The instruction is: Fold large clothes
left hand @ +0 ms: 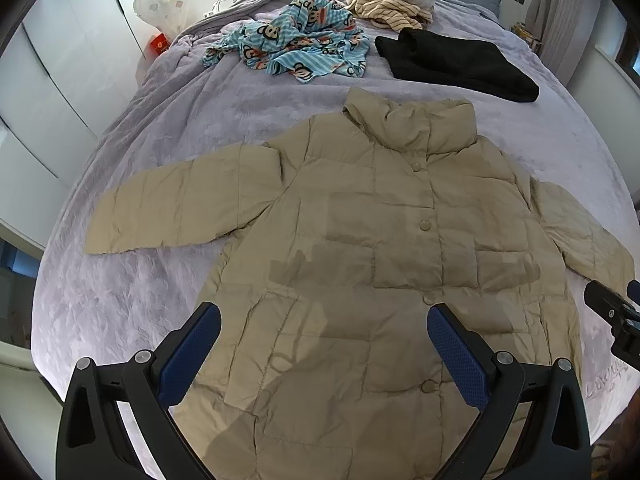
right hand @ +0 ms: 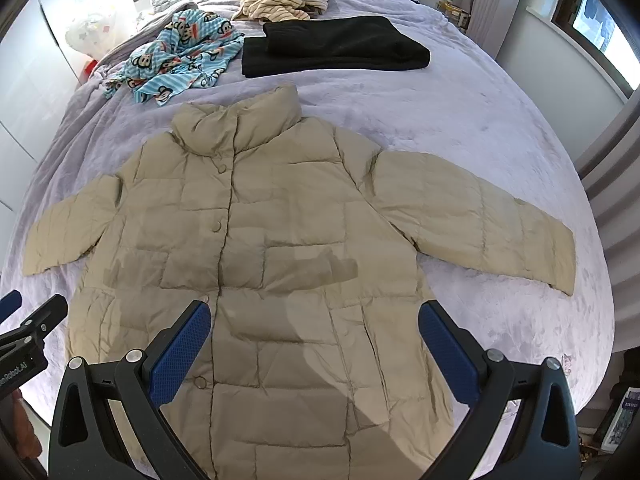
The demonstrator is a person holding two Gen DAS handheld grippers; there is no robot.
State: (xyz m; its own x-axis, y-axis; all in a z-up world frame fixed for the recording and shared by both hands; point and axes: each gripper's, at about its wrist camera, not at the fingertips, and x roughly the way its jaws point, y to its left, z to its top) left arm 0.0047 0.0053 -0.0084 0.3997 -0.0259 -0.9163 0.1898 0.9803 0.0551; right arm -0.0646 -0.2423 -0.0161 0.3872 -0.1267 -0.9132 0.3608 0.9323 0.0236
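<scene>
Beige jacket lies flat; both grippers gape, empty; lettering unreadable.

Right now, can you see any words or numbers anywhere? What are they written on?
"...nRobot.AI" (the start is cut off): on the left gripper, seen at the edge of the right wrist view.
Purple lettering on the bedspread near its corner: too blurred to read.
Print on the red box beside the bed: too small to read.
Cover of the book at lower right: too small to read.
The beige coat shows no readable label.
</scene>
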